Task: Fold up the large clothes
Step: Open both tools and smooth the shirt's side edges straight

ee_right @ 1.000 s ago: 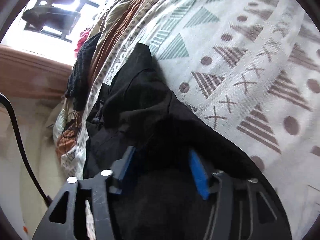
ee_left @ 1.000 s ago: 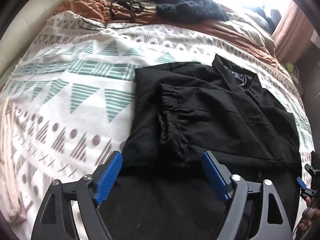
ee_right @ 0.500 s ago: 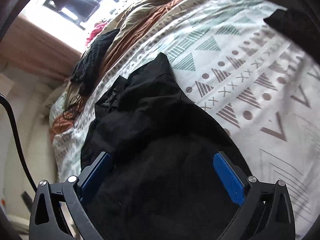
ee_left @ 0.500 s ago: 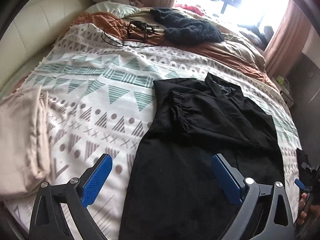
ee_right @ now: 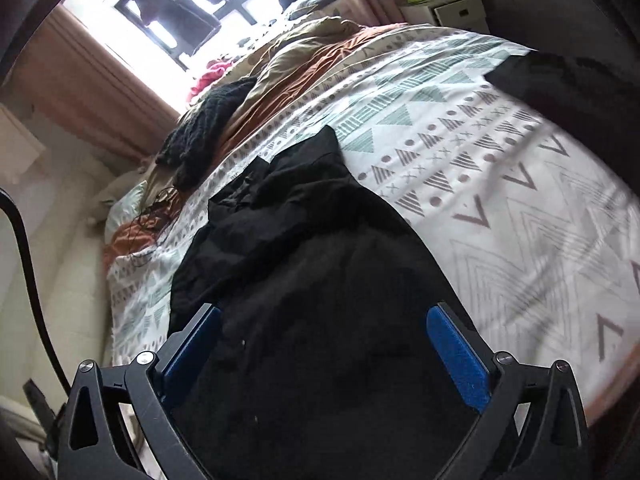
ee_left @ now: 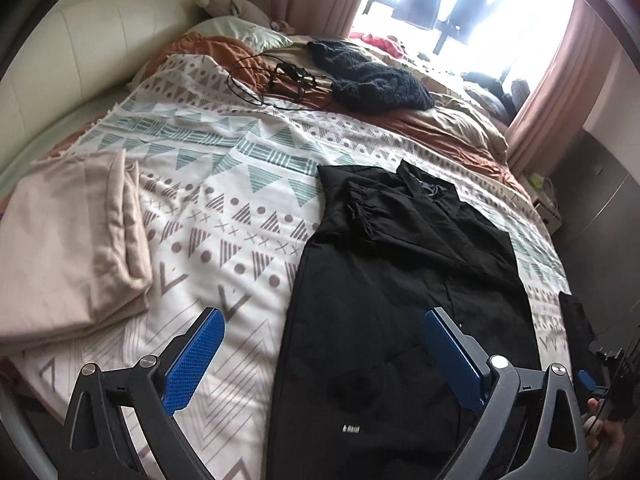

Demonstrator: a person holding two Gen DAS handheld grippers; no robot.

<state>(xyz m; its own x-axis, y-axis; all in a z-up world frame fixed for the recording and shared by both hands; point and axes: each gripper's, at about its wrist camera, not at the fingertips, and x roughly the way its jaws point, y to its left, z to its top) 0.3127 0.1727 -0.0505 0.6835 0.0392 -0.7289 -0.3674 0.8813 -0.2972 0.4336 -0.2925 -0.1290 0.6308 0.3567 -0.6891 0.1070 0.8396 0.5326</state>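
A long black garment lies flat on the patterned bedspread, its sleeves folded inward near the collar at the far end. My left gripper hangs open above the garment's near left edge, blue pads wide apart and holding nothing. In the right wrist view the same black garment fills the middle, and my right gripper stands open above its near end with only cloth far below. The right gripper's body and a hand show at the left view's lower right corner.
A folded beige cloth lies on the bed's left side. A dark knitted garment and tangled black cables rest on the brown duvet near the window. Another dark cloth lies at the bed's right edge. A white bedside cabinet stands beyond.
Both grippers opened wide, letting go of the black garment, and pulled back and up from it. The view now takes in the whole garment and the folded beige cloth.
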